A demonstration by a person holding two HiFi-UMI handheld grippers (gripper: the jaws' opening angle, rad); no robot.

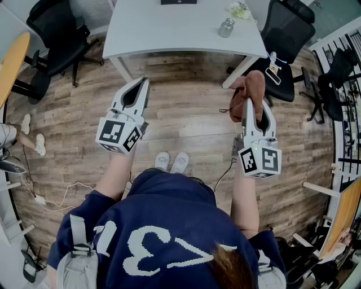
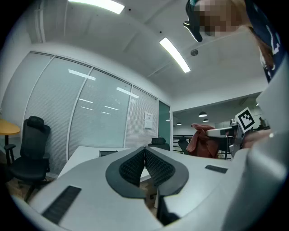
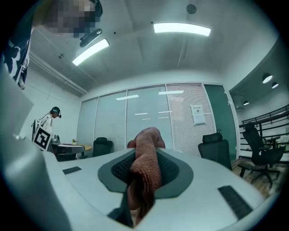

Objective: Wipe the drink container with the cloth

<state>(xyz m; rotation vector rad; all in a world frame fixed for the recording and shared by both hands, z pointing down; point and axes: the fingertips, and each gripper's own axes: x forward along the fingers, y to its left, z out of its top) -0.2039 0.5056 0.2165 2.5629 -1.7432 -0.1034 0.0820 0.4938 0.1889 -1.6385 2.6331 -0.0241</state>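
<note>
1. White table [image 1: 169, 34] dead ahead, and its near edge lies open all along the front, so there's room to come in over it
2. Wooden floor [image 1: 186, 113] in front of the table is bare, a free run up to it
3. On the table's right part stands the drink container [image 1: 226, 27], with a pale crumpled thing [image 1: 241, 9] behind it
4. Table's left part is bare
5. Black chair [image 1: 53, 36] crowds the table's left end, second black chair [image 1: 285, 53] its right end
6. Table legs [image 1: 125, 71] slant out below the near corners
</note>
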